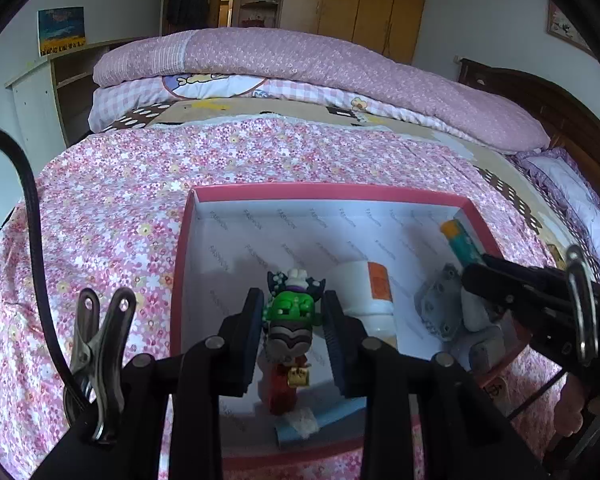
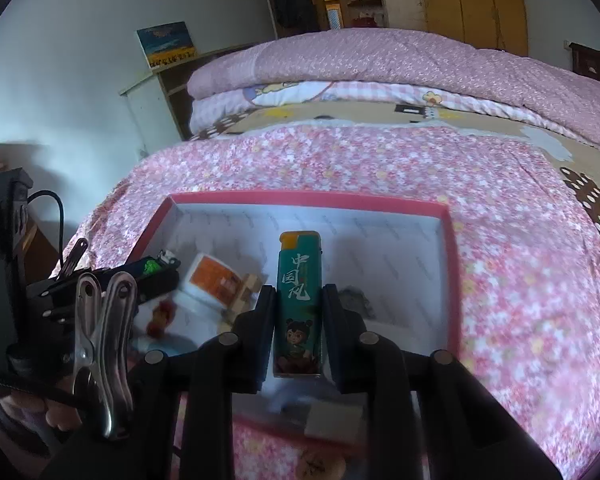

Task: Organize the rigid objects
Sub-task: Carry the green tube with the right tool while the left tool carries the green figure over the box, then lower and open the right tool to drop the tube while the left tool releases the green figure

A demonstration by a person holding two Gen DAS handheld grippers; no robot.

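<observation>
Left gripper (image 1: pixel 292 320): jaws clenched on the green-headed figurine (image 1: pixel 291 322), pads on both sides of its head, body and red base hanging below, over the near part of the pink box (image 1: pixel 328 193). Right gripper (image 2: pixel 296 312): jaws clenched on the teal lighter (image 2: pixel 299 304), held lengthwise, orange cap toward 12 o'clock, over the box middle.

Risks, judged from here:
- The figurine is pinched at the rounded head only; it could swing or slip out and fall on the white jar (image 1: pixel 370 294) at 2 o'clock of it, or topple on release since the base is narrow.
- The lighter is slick and held by its narrow sides; loose pressure lets it slide forward out of the jaws.
- Both grippers work over the same box, the right one at 3 o'clock in the left view, just beside the grey blocky toy (image 1: pixel 446 308). The arms could clash or knock it.
- The box sits on the soft floral bedspread (image 1: pixel 140 184); pressing down could tilt it and shift the contents.
- In the right view the wooden piece (image 2: pixel 250 286) at 10 o'clock crowds the drop spot.
</observation>
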